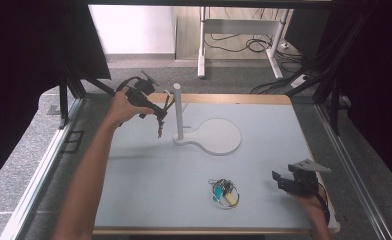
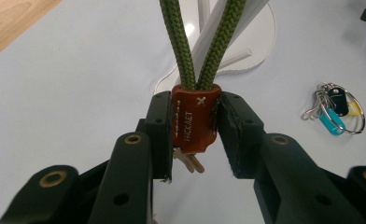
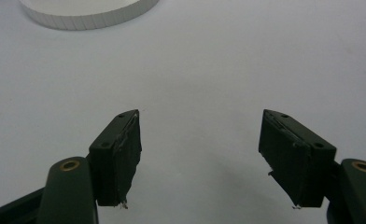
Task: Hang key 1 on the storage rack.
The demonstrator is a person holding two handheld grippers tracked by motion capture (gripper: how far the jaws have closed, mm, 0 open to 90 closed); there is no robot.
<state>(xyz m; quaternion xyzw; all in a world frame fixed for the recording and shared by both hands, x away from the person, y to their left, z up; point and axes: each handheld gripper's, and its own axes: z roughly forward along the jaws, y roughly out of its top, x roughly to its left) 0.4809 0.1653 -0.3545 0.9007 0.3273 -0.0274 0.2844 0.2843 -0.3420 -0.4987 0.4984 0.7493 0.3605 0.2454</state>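
The left claw (image 2: 194, 135) grips a brown leather tag (image 2: 194, 119) (green cord (image 2: 213, 46) attached); the right claw (image 3: 200, 158) gapes above the tabletop (image 3: 195, 70).

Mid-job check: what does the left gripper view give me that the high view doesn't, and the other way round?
Left gripper view alone: the lettering and cross mark on the brown leather tag, the braid of the green cord rising out of it, and a key tip hanging below the tag.

High view alone: the right gripper with its jaws apart near the table's near right corner, the person's forearms, and the floor and cables beyond the table.

Both: the left gripper clamped on the tag beside the white stand, and the key bunch lying on the table.
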